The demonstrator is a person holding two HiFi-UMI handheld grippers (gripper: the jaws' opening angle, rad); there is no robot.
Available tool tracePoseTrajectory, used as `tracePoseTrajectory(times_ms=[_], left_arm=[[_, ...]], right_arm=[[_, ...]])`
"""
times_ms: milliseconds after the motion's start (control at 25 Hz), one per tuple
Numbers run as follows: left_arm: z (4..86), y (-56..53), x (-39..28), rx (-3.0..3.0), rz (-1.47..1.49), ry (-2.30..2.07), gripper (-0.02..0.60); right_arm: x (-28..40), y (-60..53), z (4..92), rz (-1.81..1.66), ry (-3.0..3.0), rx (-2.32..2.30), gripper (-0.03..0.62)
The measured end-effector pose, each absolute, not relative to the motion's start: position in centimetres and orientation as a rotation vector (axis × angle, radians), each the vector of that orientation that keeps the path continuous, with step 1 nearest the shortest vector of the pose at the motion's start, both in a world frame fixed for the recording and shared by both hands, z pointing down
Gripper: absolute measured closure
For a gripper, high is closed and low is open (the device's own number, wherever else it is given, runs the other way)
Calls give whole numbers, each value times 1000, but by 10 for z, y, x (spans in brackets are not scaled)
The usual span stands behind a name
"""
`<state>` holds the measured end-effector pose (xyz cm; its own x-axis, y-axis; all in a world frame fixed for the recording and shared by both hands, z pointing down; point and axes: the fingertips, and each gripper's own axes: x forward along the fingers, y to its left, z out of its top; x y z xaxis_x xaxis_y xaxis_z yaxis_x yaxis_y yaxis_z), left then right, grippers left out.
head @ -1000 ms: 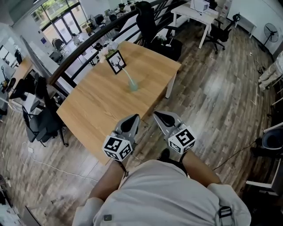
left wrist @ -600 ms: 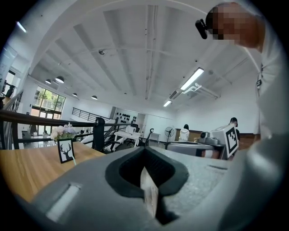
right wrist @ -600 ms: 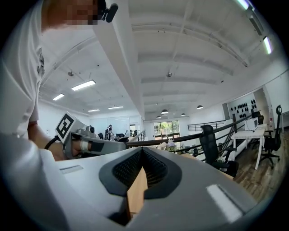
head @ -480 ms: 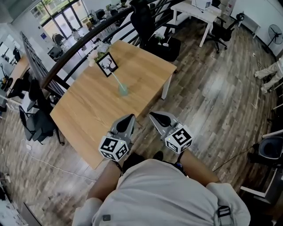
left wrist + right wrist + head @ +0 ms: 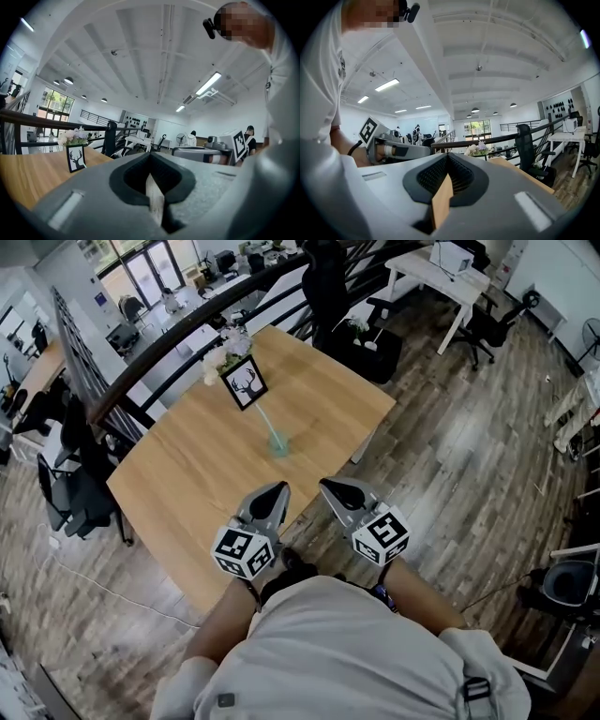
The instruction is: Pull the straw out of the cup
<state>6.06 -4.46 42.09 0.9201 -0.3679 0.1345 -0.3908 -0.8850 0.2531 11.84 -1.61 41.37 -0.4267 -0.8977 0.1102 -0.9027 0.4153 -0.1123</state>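
A small pale-green cup [image 5: 278, 446] stands near the middle of the wooden table [image 5: 187, 484], and a thin straw [image 5: 268, 423] leans out of it up and to the left. Both grippers hover side by side over the table's near edge, well short of the cup. My left gripper [image 5: 275, 493] is shut with nothing in it, as its own view shows [image 5: 151, 155]. My right gripper [image 5: 334, 489] is shut and empty too [image 5: 448, 156]. In both gripper views the cup is hidden behind the jaws.
A framed deer picture [image 5: 247, 383] and a bunch of flowers [image 5: 228, 343] stand at the table's far side by a black railing [image 5: 169, 343]. Office chairs [image 5: 80, 493] stand to the left, and a white desk [image 5: 441, 268] behind. Wood floor [image 5: 450, 456] lies to the right.
The person has stepped closer to the table, so both grippers now reach over its near edge. The jaws have stayed shut throughout.
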Motion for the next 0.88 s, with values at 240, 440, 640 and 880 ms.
tracePoseTrajectory(times_ms=[240, 440, 640, 880], left_arm=[[421, -106, 29, 2789, 104, -615, 578], [422, -141, 8, 2787, 106, -666, 578], [431, -167, 3, 2755, 108, -726, 578], [440, -203, 10, 2722, 118, -836, 578]], right_arm=[[96, -81, 419, 251, -2607, 1619, 585], [79, -120, 422, 265, -2609, 1575, 585], [79, -153, 435, 299, -2608, 1520, 585], [90, -199, 447, 316, -2651, 1407, 563]])
